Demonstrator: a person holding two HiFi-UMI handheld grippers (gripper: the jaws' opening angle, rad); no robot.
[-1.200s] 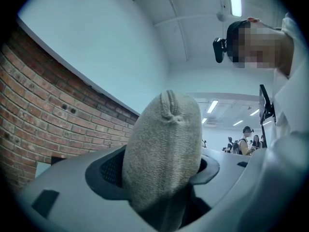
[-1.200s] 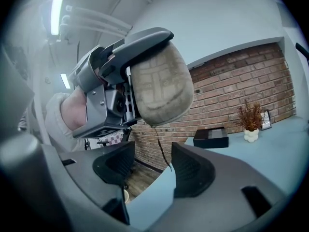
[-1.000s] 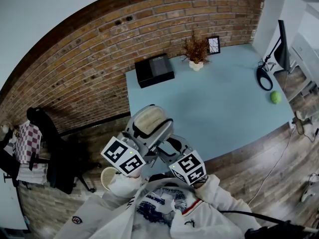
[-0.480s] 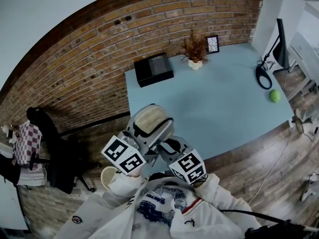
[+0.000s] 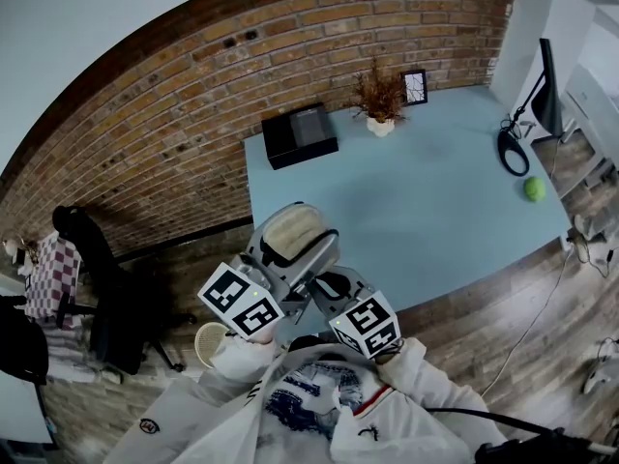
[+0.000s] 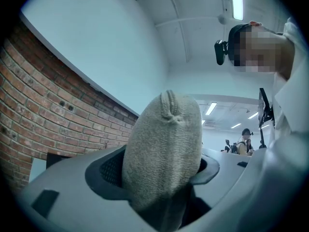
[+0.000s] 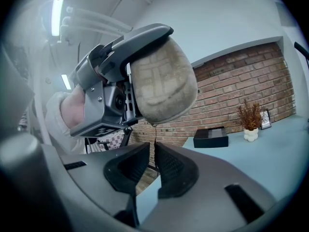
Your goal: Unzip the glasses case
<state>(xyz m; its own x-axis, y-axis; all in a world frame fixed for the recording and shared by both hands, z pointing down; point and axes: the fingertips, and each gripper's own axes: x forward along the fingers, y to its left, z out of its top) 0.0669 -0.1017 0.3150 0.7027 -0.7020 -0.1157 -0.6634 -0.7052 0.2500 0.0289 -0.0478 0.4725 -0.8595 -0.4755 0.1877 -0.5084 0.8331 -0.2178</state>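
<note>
Both arms are tucked close to the chest, grippers side by side. The left gripper (image 5: 288,247) points roughly level, its fingers (image 6: 107,170) clamped on the glasses case (image 6: 164,139). The right gripper (image 7: 151,166) is closing its fingers (image 7: 126,172) around a thin pull cord (image 7: 155,135).

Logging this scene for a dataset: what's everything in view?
glasses case: 1, beige, airborne off table's near-left corner
cord: 1, dark, hanging from case
table: 1, light blue, beside brick wall
box: 1, black, table's far-left corner
plant: 1, brown, potted, far edge
picture frame: 1, black, right of plant
ball: 1, green, table's right edge
chair: 1, dark, floor at left
left claw: 1, grey, shut on case
right claw: 1, grey, closing round cord, gap remaining
</note>
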